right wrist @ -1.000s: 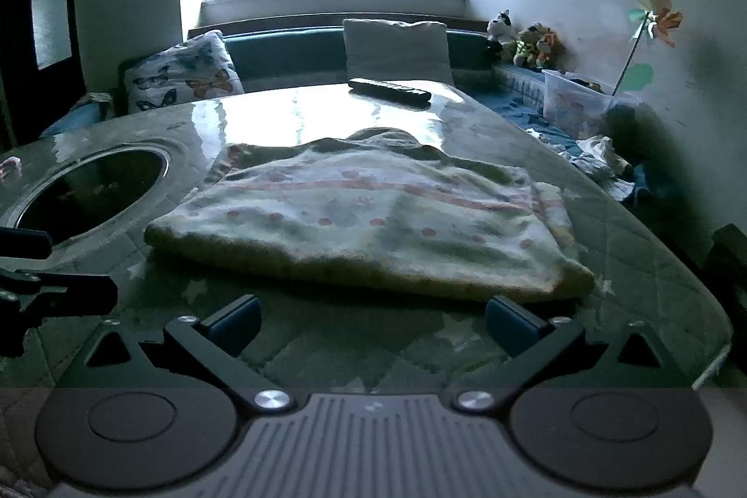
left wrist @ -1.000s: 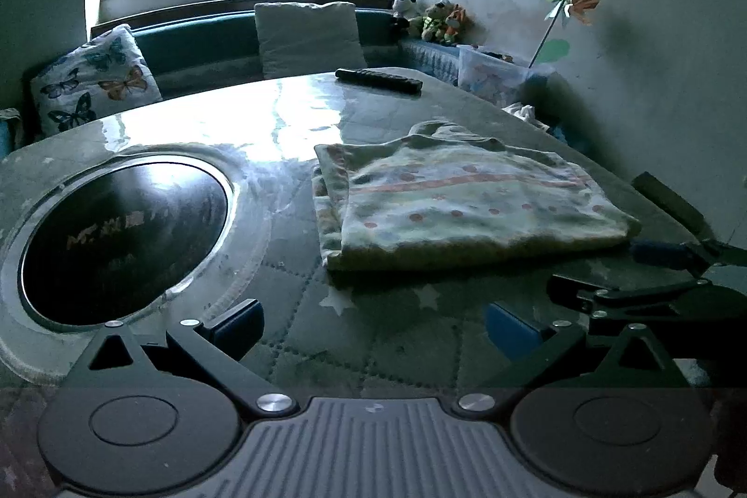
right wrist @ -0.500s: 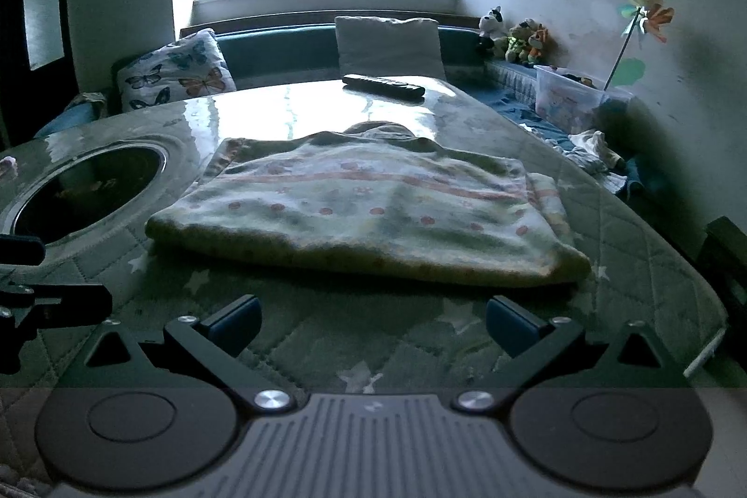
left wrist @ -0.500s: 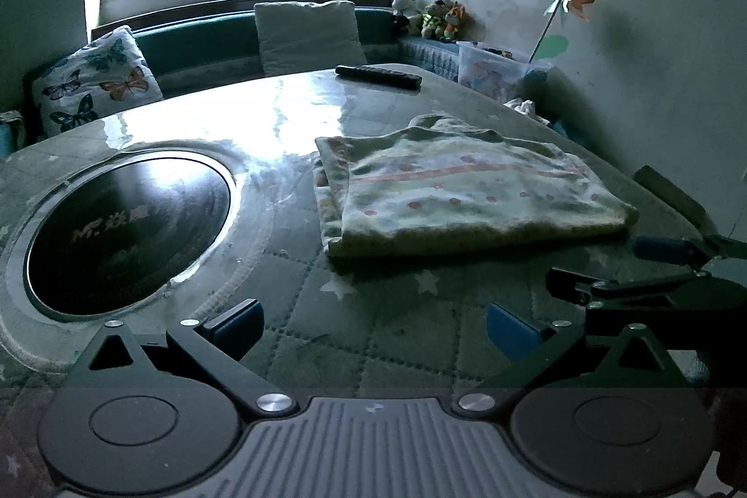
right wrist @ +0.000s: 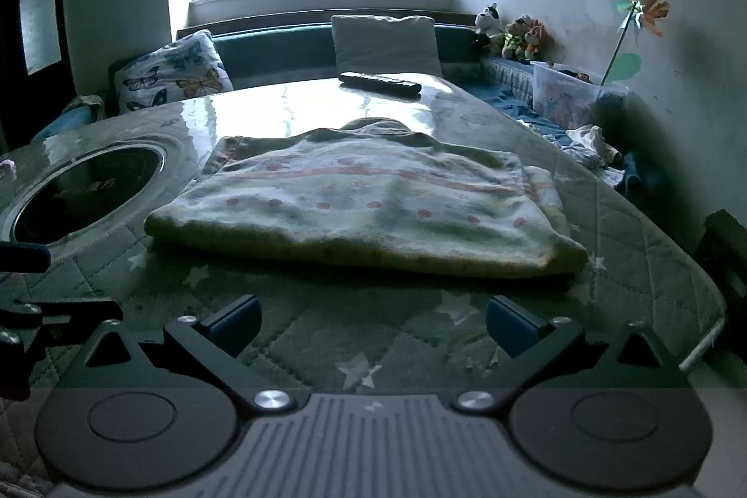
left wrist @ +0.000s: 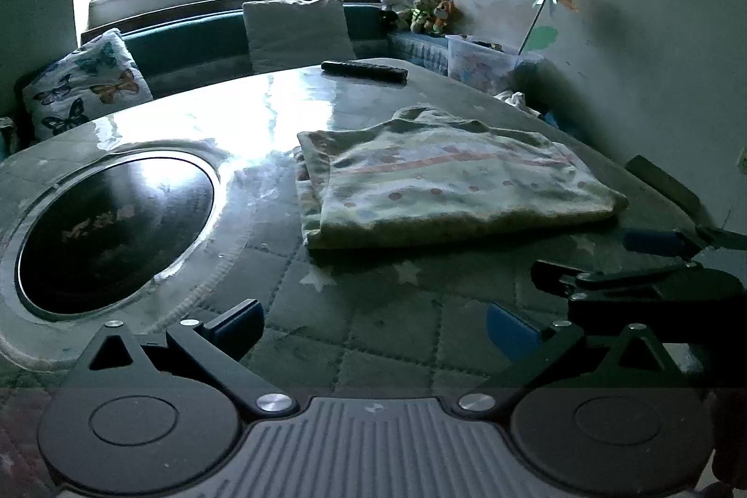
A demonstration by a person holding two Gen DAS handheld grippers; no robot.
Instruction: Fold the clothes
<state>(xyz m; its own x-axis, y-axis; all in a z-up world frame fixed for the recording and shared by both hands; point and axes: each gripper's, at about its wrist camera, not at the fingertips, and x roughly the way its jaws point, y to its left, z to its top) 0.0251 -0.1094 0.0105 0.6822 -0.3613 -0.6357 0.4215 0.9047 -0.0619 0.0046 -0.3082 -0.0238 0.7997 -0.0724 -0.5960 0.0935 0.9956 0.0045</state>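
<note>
Lying folded on the quilted table point(right wrist: 621, 246), the shirt point(right wrist: 373, 208) sits right of the round dark inset point(left wrist: 112, 232) and ahead of both grippers, touched by neither. At far left, a butterfly pillow point(left wrist: 84, 87) leans on the bench, with a plain cushion point(left wrist: 296, 31) further right. A remote point(left wrist: 364, 71) rests on the table's far edge beyond the shirt. The left gripper point(left wrist: 373, 323) hovers near the table edge, fingers spread wide and empty. The right gripper point(right wrist: 371, 323) is likewise spread wide, holding nothing, just short of the shirt's near fold. Stuffed toys point(right wrist: 513, 31) and a pinwheel point(right wrist: 642, 8) stand at right.
</note>
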